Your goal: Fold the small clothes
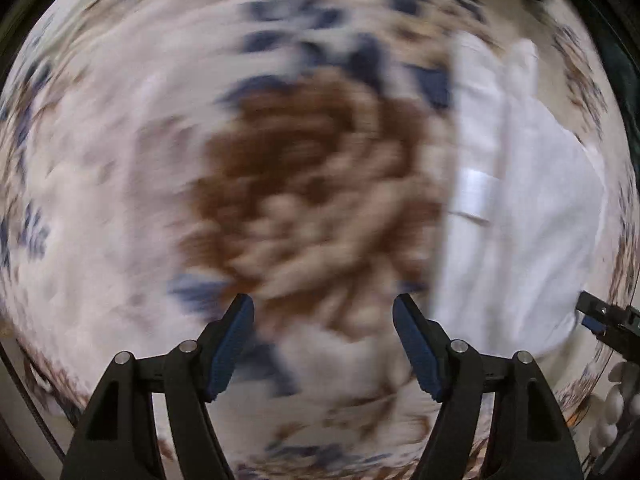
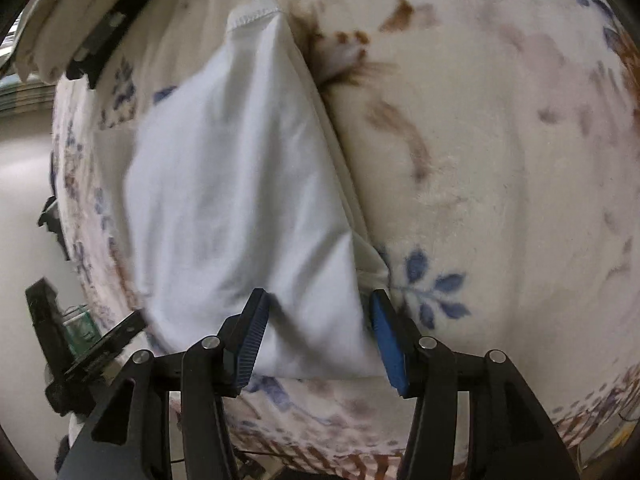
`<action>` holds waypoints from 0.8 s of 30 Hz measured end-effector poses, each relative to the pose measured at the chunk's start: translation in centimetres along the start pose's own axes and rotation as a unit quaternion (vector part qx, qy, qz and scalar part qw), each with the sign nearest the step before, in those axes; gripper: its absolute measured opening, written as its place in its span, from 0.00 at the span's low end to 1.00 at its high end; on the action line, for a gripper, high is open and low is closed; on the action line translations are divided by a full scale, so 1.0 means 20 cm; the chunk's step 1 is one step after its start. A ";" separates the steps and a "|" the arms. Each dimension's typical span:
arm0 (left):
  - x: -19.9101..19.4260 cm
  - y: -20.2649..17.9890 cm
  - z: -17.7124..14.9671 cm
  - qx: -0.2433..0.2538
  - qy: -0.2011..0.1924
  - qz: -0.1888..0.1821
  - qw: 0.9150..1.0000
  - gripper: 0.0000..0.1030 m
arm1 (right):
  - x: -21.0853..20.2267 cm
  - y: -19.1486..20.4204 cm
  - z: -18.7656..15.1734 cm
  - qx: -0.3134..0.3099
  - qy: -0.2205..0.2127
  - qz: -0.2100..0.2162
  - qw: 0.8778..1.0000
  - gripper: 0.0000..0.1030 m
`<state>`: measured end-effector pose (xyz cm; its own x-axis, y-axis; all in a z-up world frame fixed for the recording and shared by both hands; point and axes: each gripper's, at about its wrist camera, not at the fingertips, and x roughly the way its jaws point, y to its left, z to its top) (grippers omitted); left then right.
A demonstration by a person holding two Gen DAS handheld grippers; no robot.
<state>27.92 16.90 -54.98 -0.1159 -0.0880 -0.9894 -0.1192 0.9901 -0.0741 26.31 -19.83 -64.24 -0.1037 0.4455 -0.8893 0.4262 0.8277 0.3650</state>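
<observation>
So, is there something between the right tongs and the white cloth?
No, nothing visible. The white cloth lies on the floral blanket, its near edge between the open fingers of the right tongs.

Left tongs [image 1: 323,344] pointing straight down, jaws set wide apart, blue pads [image 1: 232,344] bare, nothing between them. Right tongs [image 2: 316,334] tilted steeply downward, jaws parted, pads [image 2: 252,340] standing clear on either side of the near edge of the white cloth [image 2: 240,184], not pressing it. Gloved fingers [image 2: 60,32] curled around the other tool's handle at upper left in the right wrist view.
</observation>
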 end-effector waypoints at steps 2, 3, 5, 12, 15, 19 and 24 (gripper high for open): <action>-0.05 0.08 -0.01 -0.037 0.001 -0.040 0.999 0.68 | 0.00 -0.02 0.00 0.009 -0.003 0.008 1.000 0.53; -0.06 0.08 -0.02 -0.042 0.000 -0.055 0.998 0.68 | -0.01 -0.03 -0.01 0.011 -0.004 0.009 1.000 0.53; -0.09 0.02 -0.04 -0.037 0.002 -0.101 0.994 0.68 | -0.02 -0.04 -0.01 0.013 -0.007 0.008 1.000 0.53; 0.05 -0.29 -0.08 0.008 0.024 -0.141 0.990 0.64 | -0.07 -0.02 -0.03 0.007 0.007 0.011 1.000 0.53; 0.02 -0.31 -0.11 0.012 0.006 -0.166 0.986 0.16 | -0.07 -0.03 -0.04 0.015 0.010 0.011 1.000 0.53; -0.05 -0.17 -0.17 0.017 -0.012 -0.172 0.985 0.11 | -0.06 -0.04 -0.04 0.022 0.007 0.021 1.000 0.53; -0.05 -0.10 -0.21 -0.011 -0.013 -0.168 0.986 0.12 | -0.05 -0.07 -0.05 0.026 0.009 0.022 0.999 0.53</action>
<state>24.15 14.52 -53.26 -0.0418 -0.4068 -0.9126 -0.1685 0.9031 -0.3949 24.92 -21.09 -63.58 -0.0999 0.4882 -0.8670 0.4771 0.7881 0.3888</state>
